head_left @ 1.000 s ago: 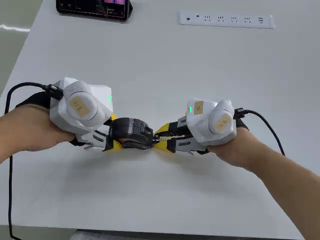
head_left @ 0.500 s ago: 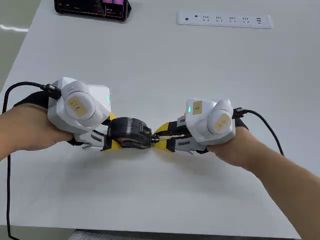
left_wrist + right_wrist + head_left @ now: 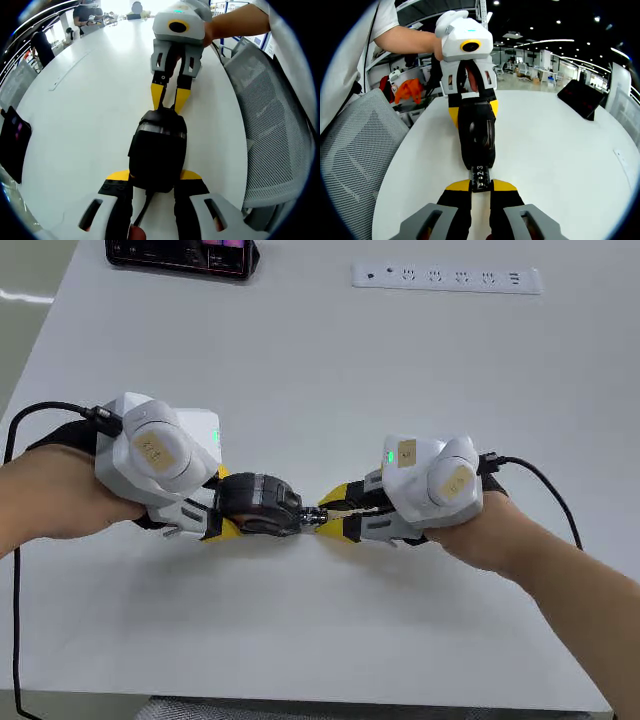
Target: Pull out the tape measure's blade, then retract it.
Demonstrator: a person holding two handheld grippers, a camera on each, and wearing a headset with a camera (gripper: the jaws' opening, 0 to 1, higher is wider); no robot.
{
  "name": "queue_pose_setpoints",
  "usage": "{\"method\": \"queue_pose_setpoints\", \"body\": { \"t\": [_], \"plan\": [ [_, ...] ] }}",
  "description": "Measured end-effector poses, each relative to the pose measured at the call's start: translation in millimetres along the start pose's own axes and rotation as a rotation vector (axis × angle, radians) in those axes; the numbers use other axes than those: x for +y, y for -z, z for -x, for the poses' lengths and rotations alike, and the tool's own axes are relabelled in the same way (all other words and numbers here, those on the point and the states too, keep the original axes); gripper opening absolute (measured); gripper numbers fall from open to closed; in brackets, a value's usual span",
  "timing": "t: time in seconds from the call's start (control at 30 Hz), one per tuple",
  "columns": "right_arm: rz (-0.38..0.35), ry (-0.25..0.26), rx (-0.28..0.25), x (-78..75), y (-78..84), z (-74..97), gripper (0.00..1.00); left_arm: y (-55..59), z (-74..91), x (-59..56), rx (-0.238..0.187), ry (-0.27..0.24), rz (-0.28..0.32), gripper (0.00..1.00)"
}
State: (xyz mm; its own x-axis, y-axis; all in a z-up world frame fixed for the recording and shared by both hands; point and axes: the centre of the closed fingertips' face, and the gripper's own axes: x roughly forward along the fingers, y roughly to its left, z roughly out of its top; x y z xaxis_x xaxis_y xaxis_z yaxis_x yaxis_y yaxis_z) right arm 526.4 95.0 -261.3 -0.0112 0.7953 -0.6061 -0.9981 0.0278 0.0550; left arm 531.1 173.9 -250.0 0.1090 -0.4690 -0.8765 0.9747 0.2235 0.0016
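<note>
The left gripper point(image 3: 230, 504), centre-left in the head view, lies level with its jaws pointing right, closed against both sides of the tape measure point(image 3: 262, 502). The left hand point(image 3: 50, 495) holds it from the left edge of the frame. The right gripper point(image 3: 328, 513), centre-right, points left, facing the other, with its jaws pinched on the blade point(image 3: 480, 176) end. The right hand point(image 3: 480, 530) wraps its body, and the forearm runs to the lower right corner.
</note>
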Motion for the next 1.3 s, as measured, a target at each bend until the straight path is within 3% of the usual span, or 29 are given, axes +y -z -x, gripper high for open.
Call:
{"method": "queue_pose_setpoints", "body": {
  "t": [1.3],
  "plan": [
    [0.005,0.029,0.057,-2.3,27.8,36.0,0.09,-0.2,-0.5,-0.2,0.029,0.000,0.003,0.26]
  ]
}}
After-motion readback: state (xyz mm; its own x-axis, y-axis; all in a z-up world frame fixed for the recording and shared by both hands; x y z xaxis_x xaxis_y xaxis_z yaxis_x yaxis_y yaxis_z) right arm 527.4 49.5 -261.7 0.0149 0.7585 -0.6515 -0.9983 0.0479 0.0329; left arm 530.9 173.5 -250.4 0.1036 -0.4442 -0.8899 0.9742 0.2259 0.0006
